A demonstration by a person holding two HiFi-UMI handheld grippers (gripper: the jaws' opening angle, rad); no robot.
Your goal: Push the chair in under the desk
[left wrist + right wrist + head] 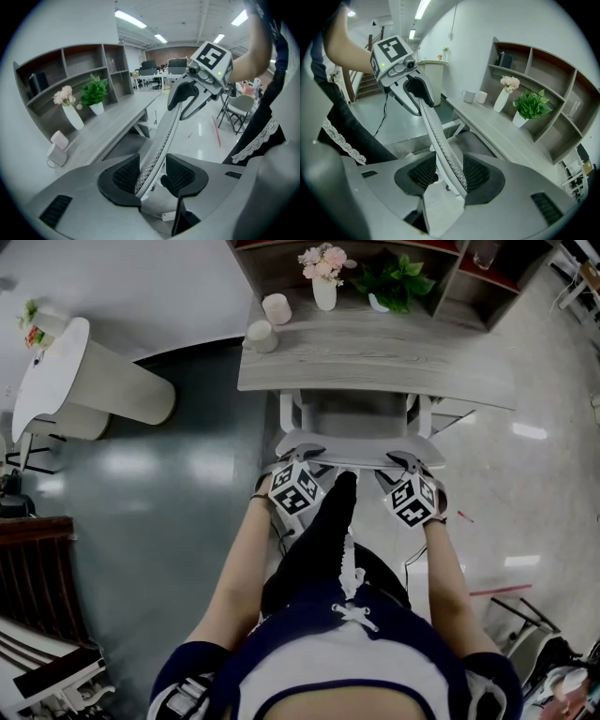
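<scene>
Mugs (277,307), vase (324,292), plant (398,279) top the desk (375,360); left tool (302,455) and right tool (405,461) straddle chair backrest (359,450), unclamped.

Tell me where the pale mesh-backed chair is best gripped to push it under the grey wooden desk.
Grip the top edge of the backrest of the pale mesh-backed chair, coming from behind and above, one tool near each end. That thin edge fits between the jaws and lies on the side away from the grey wooden desk. The left tool and right tool straddle it there now.
</scene>
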